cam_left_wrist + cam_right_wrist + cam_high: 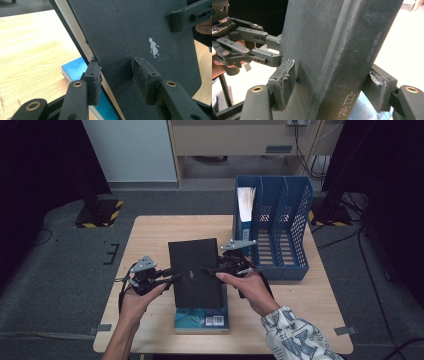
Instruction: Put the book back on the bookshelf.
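Light wooden table (pixel 150 240), blue file rack (pixel 280 227) (far right), blue book (pixel 201 319)

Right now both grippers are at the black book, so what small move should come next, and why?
Probably finish closing the right gripper on the spine of the black book. Its fingers sit on either side of the spine, but firm contact is not plain. The left gripper already pinches the page edge, and the book stands tilted above the blue book. The blue file rack waits nearby.
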A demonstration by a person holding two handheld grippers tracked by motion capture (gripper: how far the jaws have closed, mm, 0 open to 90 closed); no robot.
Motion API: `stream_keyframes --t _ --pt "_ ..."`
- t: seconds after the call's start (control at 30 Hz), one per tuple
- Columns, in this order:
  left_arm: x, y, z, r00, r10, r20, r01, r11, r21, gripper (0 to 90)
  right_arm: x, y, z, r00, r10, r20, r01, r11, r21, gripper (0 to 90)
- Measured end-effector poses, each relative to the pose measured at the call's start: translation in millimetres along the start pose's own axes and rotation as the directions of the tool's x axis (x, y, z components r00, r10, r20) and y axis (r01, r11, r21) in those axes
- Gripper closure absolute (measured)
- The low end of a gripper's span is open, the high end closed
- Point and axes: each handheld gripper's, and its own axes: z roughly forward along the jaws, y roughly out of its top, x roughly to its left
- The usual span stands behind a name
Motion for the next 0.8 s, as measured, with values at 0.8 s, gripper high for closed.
stream_keyframes --t 0.8 --pt "0.6 9.9 1.9 0.9989 0.030 -0.035 -0.031 0.9994 -0.014 63.5 -3.9 8.8 -2.7 0.9992 -0.038 0.012 0.038 0.999 -0.003 33.3"
